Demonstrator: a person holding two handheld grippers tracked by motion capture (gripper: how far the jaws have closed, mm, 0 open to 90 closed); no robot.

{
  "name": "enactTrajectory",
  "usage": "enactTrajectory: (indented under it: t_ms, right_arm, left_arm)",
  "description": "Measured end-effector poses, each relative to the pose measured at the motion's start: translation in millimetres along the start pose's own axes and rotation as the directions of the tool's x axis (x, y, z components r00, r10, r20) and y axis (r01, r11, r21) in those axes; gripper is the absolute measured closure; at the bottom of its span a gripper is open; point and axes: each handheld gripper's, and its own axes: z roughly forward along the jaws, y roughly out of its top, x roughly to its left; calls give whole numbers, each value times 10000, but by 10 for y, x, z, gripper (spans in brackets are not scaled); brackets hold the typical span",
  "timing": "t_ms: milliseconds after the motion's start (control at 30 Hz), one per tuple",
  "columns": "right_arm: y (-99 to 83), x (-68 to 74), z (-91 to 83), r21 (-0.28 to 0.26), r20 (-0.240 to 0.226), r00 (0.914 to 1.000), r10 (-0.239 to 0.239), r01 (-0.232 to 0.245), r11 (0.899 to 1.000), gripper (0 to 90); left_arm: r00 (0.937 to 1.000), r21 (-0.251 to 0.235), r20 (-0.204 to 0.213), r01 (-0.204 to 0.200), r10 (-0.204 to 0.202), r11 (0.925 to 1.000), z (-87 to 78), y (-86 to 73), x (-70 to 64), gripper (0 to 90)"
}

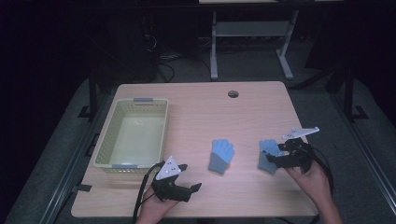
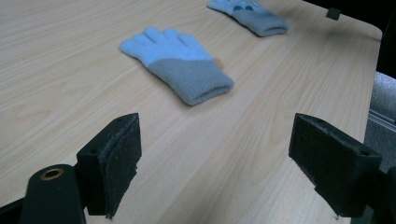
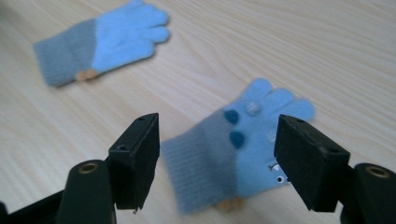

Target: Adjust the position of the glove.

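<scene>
Two light-blue knit gloves with grey cuffs lie flat on the wooden table [image 1: 196, 112]. One glove [image 1: 221, 155] [image 2: 180, 63] [image 3: 107, 42] rests near the middle, fingers pointing away from me. The other glove [image 1: 267, 154] [image 3: 233, 149] [image 2: 254, 16], dotted with dark blue spots, lies to its right. My right gripper [image 1: 275, 155] [image 3: 215, 154] is open, its jaws straddling this spotted glove at the cuff and palm without closing on it. My left gripper [image 1: 190, 177] [image 2: 229, 158] hovers open near the front edge, short of the middle glove, with nothing between its jaws.
A pale green plastic basket [image 1: 105, 154] with nothing inside stands at the table's left. A round cable hole [image 1: 233, 94] sits near the far edge. Bare tabletop lies between the basket and the gloves. A desk frame [image 1: 247, 32] stands on the floor beyond.
</scene>
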Motion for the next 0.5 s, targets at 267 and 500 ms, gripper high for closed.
enactTrajectory:
  t_ms: [267, 500]
  right_arm:
    - [80, -106, 158, 715, -94, 9999, 78, -71, 9974, 426]
    - [87, -206, 366, 1556, -131, 9998, 140, -118, 9877, 500]
  left_arm:
    - [9999, 38, 19, -153, 153, 9999, 6, 1, -3, 165]
    - [9999, -82, -58, -104, 104, 9999, 0, 6, -2, 165]
